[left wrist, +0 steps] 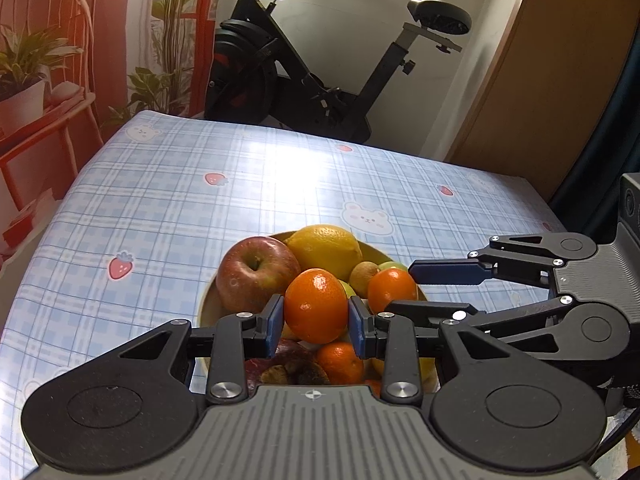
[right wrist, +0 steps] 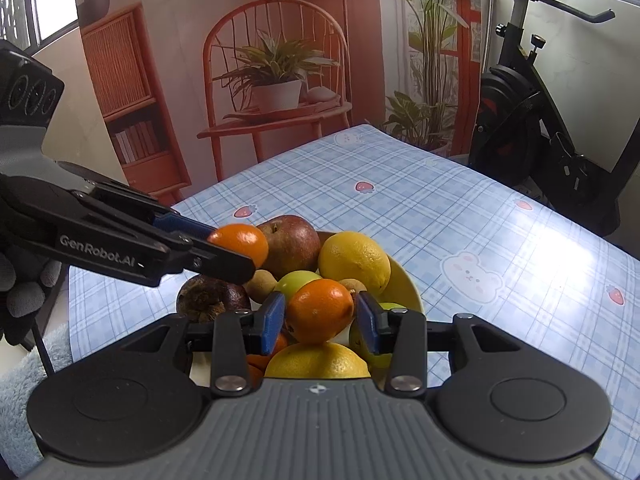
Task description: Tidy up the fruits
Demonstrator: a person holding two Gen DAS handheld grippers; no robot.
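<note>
A yellow bowl (left wrist: 370, 250) piled with fruit sits on the checked tablecloth. It holds a red apple (left wrist: 256, 272), a lemon (left wrist: 326, 250), mandarins, small brown fruits and a green fruit. My left gripper (left wrist: 316, 314) is shut on a mandarin (left wrist: 316, 304) just above the pile. It shows in the right wrist view (right wrist: 224, 252) with that mandarin (right wrist: 242, 242). My right gripper (right wrist: 320, 320) has its pads around a second mandarin (right wrist: 320, 310), with a narrow gap at the right pad; it shows in the left wrist view (left wrist: 404, 288) beside that mandarin (left wrist: 390, 286).
The table (left wrist: 200, 184) has a blue checked cloth with strawberry and bear prints. An exercise bike (left wrist: 304, 68) stands behind the far edge. A printed backdrop with a chair and plants (right wrist: 276, 68) hangs beyond the table. A fluffy rug (right wrist: 24, 376) lies at the left.
</note>
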